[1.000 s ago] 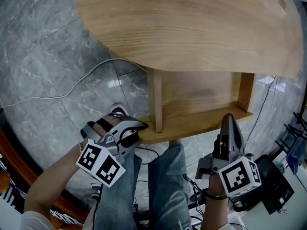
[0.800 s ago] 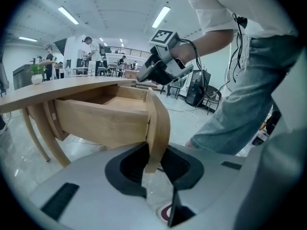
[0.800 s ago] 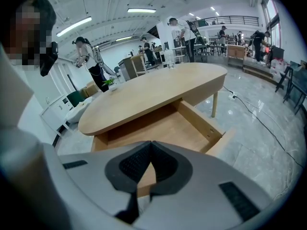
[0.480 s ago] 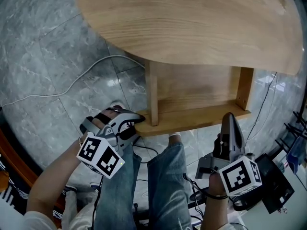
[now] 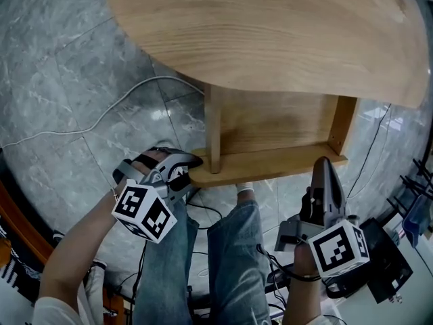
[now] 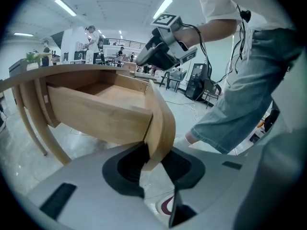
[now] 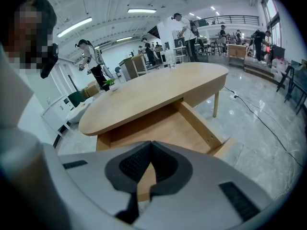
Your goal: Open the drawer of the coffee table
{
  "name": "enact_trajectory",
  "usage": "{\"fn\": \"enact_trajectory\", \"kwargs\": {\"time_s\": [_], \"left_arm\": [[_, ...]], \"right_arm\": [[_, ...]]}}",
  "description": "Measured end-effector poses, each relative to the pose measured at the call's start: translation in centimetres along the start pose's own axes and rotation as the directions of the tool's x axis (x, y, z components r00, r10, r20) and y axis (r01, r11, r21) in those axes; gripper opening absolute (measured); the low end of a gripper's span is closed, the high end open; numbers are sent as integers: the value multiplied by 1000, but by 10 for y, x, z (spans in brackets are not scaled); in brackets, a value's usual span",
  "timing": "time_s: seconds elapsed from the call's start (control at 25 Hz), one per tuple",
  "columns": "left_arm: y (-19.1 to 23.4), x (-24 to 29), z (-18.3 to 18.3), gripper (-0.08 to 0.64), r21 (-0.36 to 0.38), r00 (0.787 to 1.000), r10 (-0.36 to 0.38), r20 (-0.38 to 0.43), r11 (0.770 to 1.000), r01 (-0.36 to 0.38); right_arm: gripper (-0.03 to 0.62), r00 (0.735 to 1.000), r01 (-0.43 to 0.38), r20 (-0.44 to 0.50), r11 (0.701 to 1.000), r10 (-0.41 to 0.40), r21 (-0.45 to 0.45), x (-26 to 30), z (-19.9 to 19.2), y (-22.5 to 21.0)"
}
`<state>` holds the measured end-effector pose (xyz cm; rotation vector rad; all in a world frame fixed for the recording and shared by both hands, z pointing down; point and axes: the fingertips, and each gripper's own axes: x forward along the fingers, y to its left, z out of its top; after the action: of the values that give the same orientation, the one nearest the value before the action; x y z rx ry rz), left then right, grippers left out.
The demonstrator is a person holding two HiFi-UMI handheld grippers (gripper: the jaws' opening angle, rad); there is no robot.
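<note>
Seen from above, an oval light-wood coffee table [image 5: 270,32] stands on a grey marble-tile floor [image 5: 61,73]. Its shallow light-wood drawer [image 5: 270,124] is drawn well out from under the top, toward the person's legs. The grey left gripper [image 5: 191,162] is at the left end of the drawer's curved front panel [image 5: 270,166]. Its jaws are opening, with the panel's end between the dark pads and seemingly touching both. The right gripper [image 5: 323,164] hovers close to the panel's right end, its jaws pressed together on nothing. The pull looks done, and the release appears to be the step in hand. The next move calls for spreading the left jaws clear of the wood, then backing away without nudging the drawer inward.
</note>
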<state>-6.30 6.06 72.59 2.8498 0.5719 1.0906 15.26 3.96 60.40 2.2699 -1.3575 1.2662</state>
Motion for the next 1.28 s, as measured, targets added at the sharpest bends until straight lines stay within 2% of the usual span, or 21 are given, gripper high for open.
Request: {"fn": "enact_trajectory", "kwargs": {"time_s": [0.16,0.48,0.72,0.96,1.16,1.28], "left_arm": [[0,3,-2,101,-22,1000,2,-7,1000,-2],[2,7,-8,107,-17,1000,6,-29,1000,-6],[1,9,-11,121,-39,997,-21,-69,999,18],[2,10,-21,161,-136,989,-63,-131,990,45],[1,-8,-22,160,-200,985,-19,-172,980,-16],[-7,-31,-26,163,-267,977,2,-214,962,-61]], "right_arm": [[0,1000,-13,-8,1000,12,-9,-1,1,0],[0,1000,-20,-1,1000,20,-20,-3,5,-6],[0,1000,-30,7,1000,31,-6,-10,11,-5],[0,998,-59,29,997,61,-38,-18,35,1],[0,996,-70,59,996,73,-56,-37,61,0],[0,992,-87,85,996,90,-30,-53,76,1]]}}
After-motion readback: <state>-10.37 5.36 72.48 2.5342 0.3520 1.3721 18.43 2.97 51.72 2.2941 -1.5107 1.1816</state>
